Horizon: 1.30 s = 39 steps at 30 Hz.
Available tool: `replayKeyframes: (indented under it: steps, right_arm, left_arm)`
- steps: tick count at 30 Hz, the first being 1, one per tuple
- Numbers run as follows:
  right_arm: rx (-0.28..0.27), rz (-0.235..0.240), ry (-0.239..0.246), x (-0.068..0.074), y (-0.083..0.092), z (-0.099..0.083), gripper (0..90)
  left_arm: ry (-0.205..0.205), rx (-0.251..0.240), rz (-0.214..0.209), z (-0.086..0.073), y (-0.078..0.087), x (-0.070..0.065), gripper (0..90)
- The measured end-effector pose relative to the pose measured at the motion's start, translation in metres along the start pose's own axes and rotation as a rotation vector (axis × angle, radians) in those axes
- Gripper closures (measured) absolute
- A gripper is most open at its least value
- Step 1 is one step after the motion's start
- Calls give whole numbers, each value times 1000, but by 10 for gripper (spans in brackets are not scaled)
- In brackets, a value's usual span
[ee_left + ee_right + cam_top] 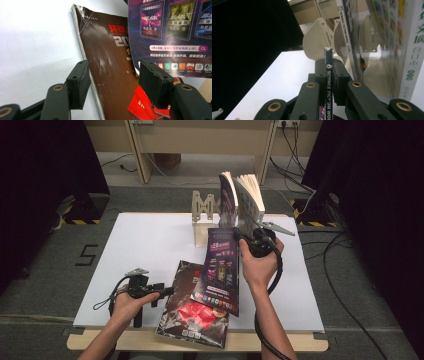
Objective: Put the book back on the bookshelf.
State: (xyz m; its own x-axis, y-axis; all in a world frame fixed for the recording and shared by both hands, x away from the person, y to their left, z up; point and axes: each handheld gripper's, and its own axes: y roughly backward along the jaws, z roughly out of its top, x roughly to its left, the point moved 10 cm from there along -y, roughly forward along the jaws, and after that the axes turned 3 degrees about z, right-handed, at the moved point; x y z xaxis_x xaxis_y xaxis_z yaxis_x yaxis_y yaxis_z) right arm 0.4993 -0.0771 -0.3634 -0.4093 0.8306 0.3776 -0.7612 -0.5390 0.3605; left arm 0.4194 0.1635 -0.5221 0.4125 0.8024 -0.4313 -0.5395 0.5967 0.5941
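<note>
Right gripper [250, 241] pinches the purple magazine [220, 270] by its spine (lifted, wooden rack [202, 215] just beyond). Left gripper [167, 291] spread, brown magazine [187, 307] edge between its jaws, untouched.

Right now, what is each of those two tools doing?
Left tool: open, jaws either side of the dark magazine's edge, not pressing it.
Right tool: closed on the purple magazine's spine, holding it off the table.

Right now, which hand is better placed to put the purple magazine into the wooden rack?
The right. Its claw is already shut on the purple magazine, lifted near the wooden rack. The left claw stands open over the dark magazine on the table.
</note>
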Motion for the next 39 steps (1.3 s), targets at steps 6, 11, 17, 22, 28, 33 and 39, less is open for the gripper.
replayKeyframes:
  steps: [6,11,17,22,28,33,39]
  right_arm:
    - [-30,-23,19,4,1,7,846]
    - [-62,-43,36,6,2,13,846]
    - [-103,-77,59,9,4,21,846]
    - [-145,-116,106,17,9,32,846]
    - [-178,-120,133,26,8,44,847]
    - [-209,-121,151,33,5,53,846]
    - [-237,-126,172,37,-2,64,846]
  left_arm:
    - [4,3,6,-1,0,2,412]
    - [6,2,5,-1,-1,2,412]
    - [6,4,5,-1,-1,3,412]
    - [6,6,1,-2,-2,1,413]
    - [5,9,1,-2,-2,1,413]
    - [4,8,1,-2,-2,1,414]
    - [5,5,0,-1,-2,2,414]
